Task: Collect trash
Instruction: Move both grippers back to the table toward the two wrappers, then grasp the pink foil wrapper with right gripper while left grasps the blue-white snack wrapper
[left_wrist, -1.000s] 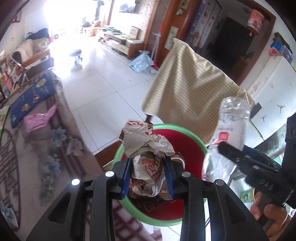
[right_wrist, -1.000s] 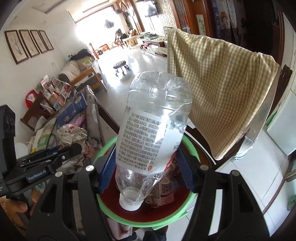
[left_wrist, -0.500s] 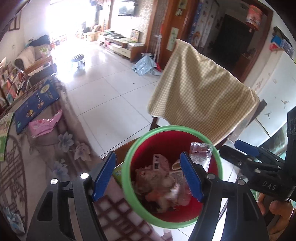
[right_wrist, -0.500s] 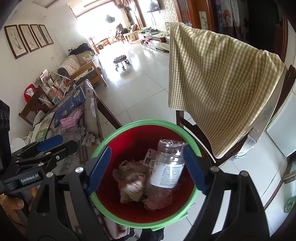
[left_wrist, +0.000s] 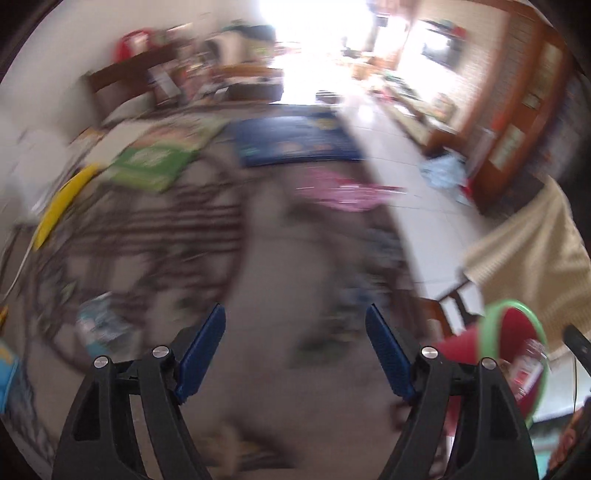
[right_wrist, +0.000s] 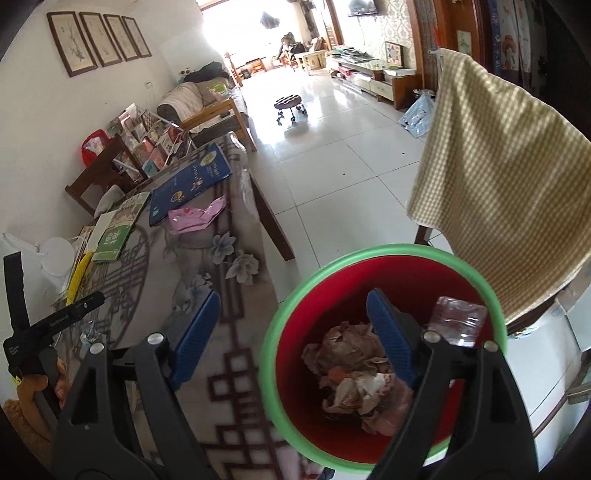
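Note:
A red bin with a green rim (right_wrist: 295, 291) stands beside the patterned table (right_wrist: 155, 280). Crumpled paper wrappers (right_wrist: 354, 373) and a clear plastic bottle (right_wrist: 458, 321) lie inside it. My right gripper (right_wrist: 291, 325) is open and empty, over the bin's left rim. My left gripper (left_wrist: 295, 343) is open and empty, over the table; that view is blurred by motion. The bin shows at its right edge (left_wrist: 517, 306). A pink wrapper (right_wrist: 195, 218) lies on the table, also in the left wrist view (left_wrist: 343, 192). A small crumpled wrapper (left_wrist: 99, 325) lies left of the left gripper.
A blue book (right_wrist: 192, 181), green booklets (right_wrist: 118, 229) and a yellow item (right_wrist: 79, 273) lie at the table's far side. A chair draped with a checked cloth (right_wrist: 506, 177) stands behind the bin. Tiled floor (right_wrist: 332, 155) lies beyond. The left gripper shows in the right view (right_wrist: 55, 321).
The left gripper dropped the paper wrapper and the right gripper dropped the bottle into the bin. Both opened. The left gripper has swung left over the table; the right shifted left.

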